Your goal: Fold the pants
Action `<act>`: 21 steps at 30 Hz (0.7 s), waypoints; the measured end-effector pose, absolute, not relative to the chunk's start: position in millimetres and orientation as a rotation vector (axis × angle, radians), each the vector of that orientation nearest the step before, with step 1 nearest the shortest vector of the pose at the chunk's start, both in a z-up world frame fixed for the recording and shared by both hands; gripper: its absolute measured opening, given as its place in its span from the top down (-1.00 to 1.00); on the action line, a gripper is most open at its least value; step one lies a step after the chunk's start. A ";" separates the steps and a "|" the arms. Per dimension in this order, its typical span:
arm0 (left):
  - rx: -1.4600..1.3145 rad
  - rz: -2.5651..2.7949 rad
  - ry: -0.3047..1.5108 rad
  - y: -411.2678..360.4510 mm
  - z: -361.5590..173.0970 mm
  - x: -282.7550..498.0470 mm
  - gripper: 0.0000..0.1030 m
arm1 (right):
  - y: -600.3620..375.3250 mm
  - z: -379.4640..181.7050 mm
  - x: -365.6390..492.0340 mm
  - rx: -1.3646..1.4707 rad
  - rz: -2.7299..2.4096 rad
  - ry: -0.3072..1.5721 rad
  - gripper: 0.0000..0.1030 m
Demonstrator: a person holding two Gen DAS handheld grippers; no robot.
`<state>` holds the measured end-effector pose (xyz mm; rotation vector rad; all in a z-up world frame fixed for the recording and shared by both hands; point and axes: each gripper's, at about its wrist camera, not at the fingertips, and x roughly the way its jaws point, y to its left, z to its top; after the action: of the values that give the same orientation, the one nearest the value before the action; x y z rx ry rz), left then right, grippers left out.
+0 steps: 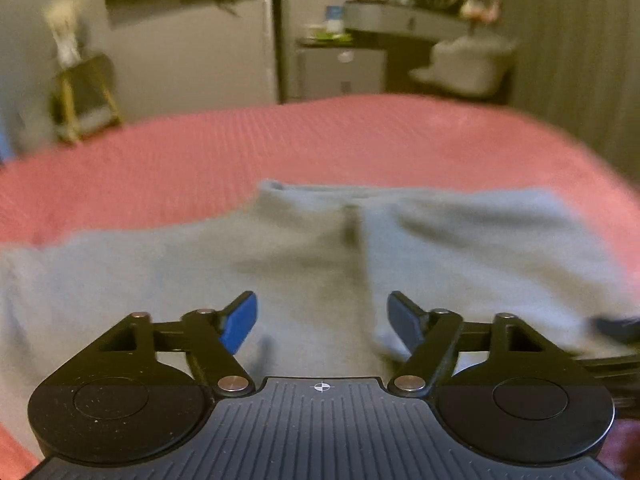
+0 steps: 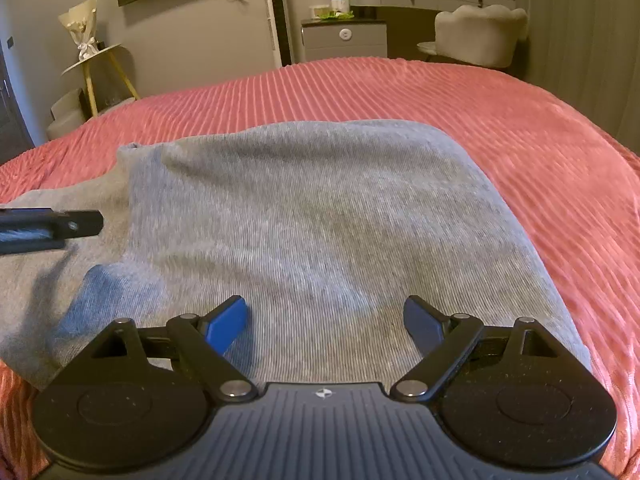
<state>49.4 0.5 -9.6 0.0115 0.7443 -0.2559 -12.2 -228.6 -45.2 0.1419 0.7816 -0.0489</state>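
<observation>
Grey knit pants (image 1: 304, 256) lie spread on a pink ribbed bedspread (image 1: 200, 160). In the left wrist view a fold edge runs down the middle, with a layer lying over the right part. My left gripper (image 1: 322, 316) is open and empty just above the cloth. In the right wrist view the pants (image 2: 312, 216) show a folded layer with a rounded far edge. My right gripper (image 2: 325, 322) is open and empty over the near part of the cloth. A black finger of the left gripper (image 2: 60, 226) reaches in at the left edge.
The bedspread (image 2: 520, 140) reaches out on all sides of the pants. Beyond the bed stand a side table with a bouquet (image 2: 86, 32), a small cabinet (image 2: 344, 38), a grey chair (image 2: 478, 30) and a dresser. A curtain hangs at the right.
</observation>
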 end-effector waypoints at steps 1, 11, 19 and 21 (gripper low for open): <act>-0.037 -0.284 0.766 2.7 -10.1 44.8 -0.71 | -227.8 -45.0 -12.1 0.138 -0.051 0.782 -0.68; 0.006 -0.112 0.967 3.5 -41.0 39.6 -0.72 | -224.6 -45.9 -12.7 0.114 -0.051 0.785 -0.68; -0.116 -0.073 0.853 22.2 -21.9 48.8 -0.66 | -225.0 -45.2 -12.4 0.120 -0.050 0.784 -0.68; -0.129 -0.146 0.839 12.3 -19.8 44.7 -0.81 | -225.9 -44.4 -12.1 0.124 -0.048 0.787 -0.68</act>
<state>44.7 12.3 -19.8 -0.1294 0.8393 -0.1461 -12.1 -225.9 -44.4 0.1241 0.7873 -0.0476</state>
